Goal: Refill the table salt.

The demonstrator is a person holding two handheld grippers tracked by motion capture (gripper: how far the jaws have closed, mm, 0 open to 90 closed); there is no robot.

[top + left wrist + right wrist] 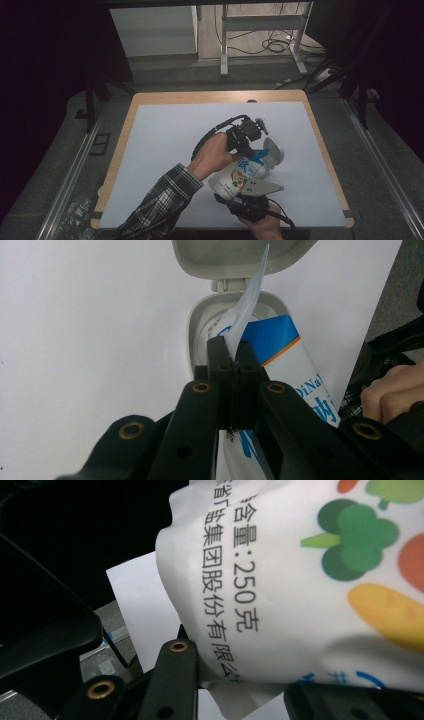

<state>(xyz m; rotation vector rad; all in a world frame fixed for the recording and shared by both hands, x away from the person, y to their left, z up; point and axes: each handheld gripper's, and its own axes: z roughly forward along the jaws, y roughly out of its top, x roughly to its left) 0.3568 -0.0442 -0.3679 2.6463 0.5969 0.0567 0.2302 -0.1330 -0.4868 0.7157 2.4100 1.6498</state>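
A white container (235, 179) with a blue label and vegetable pictures lies tilted above the white mat, its grey flip lid (275, 150) hanging open. My right gripper (241, 194) is shut on the container's lower end; up close its printed white wrap (280, 580) fills the space between the jaws of the right gripper (245, 682). My left gripper (247, 149) is at the mouth. There the left gripper (230, 347) is shut on a thin pale seal strip (251, 300) that rises from the opening (210, 325) towards the open lid (235, 257).
The white mat (170, 135) covers a wooden table (131, 115). A plaid sleeve (155, 210) comes in from the bottom left. A metal desk frame (260, 30) and cables stand on the floor beyond the table.
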